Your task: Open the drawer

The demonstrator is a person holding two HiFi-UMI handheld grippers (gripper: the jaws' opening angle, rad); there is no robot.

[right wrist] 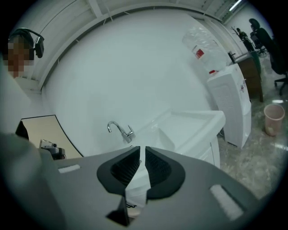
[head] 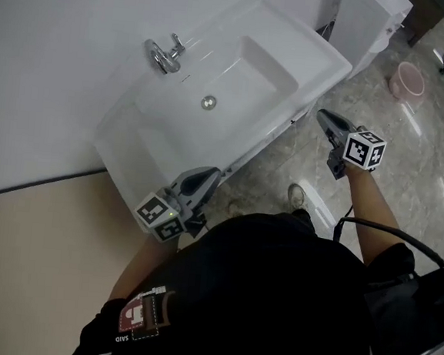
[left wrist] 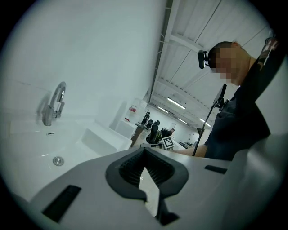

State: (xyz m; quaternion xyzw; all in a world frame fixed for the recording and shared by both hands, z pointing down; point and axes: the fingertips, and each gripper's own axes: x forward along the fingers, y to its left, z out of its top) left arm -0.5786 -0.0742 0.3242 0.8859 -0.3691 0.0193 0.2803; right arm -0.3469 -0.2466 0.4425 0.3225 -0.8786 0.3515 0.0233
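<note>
White basin (head: 318, 54) fills the head view, faucet (head: 165, 54) at its back edge, and the person stands right over it with both tools out in front. The left gripper (head: 211, 173) sits low against the near front edge of the basin, and its own view shows the jaw tips meeting with nothing between them: clenched and empty (left wrist: 145, 152). The right gripper (head: 322, 114) hangs off the basin's right-hand corner above the marble floor (head: 408, 174), and its view shows only a hairline slit between the pads, so that one is closed and empty too (right wrist: 140, 150). As for the drawer, I can't pick out a front or a handle anywhere. It should sit in the cabinet (right wrist: 211, 152) beneath the basin, which shows only as a white strip in the right gripper view and is tucked under the overhang from above. A pink bucket (head: 407, 79) stands well off to the right, not in play. My read is that nothing of the job is done yet: neither tool touches the cabinet, so finding the handle, gripping it and pulling all remain.
</note>
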